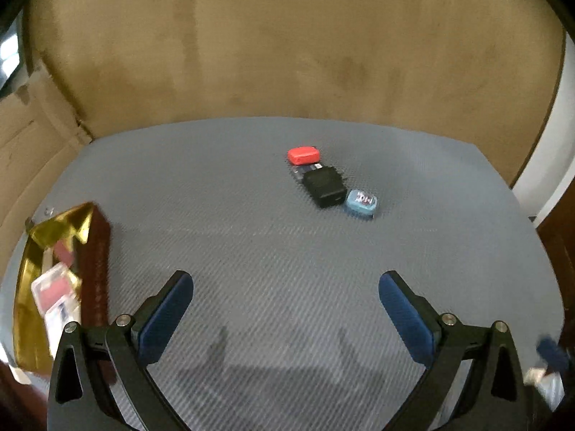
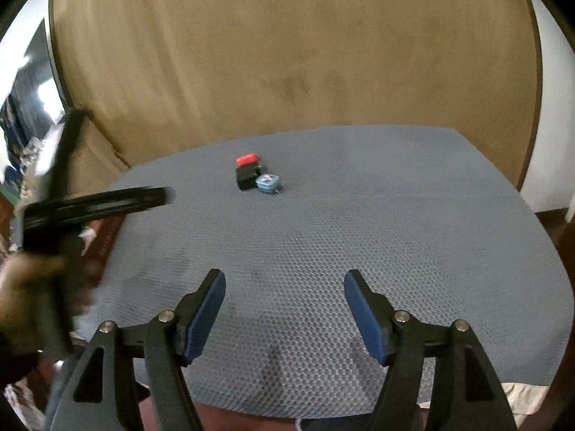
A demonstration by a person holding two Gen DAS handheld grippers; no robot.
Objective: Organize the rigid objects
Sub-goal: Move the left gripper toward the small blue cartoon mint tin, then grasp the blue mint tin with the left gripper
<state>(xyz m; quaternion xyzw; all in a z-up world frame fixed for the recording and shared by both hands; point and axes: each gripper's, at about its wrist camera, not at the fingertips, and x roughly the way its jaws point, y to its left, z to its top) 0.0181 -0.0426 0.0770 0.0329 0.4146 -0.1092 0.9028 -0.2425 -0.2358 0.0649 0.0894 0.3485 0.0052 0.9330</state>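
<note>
Three small rigid things lie in a tight row on the grey textured surface [image 1: 251, 251]: a red rounded case [image 1: 303, 155] farthest back, a black boxy charger [image 1: 325, 186] in the middle, a pale blue tin [image 1: 361, 203] nearest — each touching or just beside its neighbour. A gold-lined box [image 1: 43, 269] at the left edge holds blurred cards.

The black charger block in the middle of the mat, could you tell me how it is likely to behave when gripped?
The black charger block looks boxy and rigid, so it should probably hold shape between pads. It lies flat on the textured mat, so rolling seems unlikely. The blue tin sits close beside it and may get nudged.
</note>
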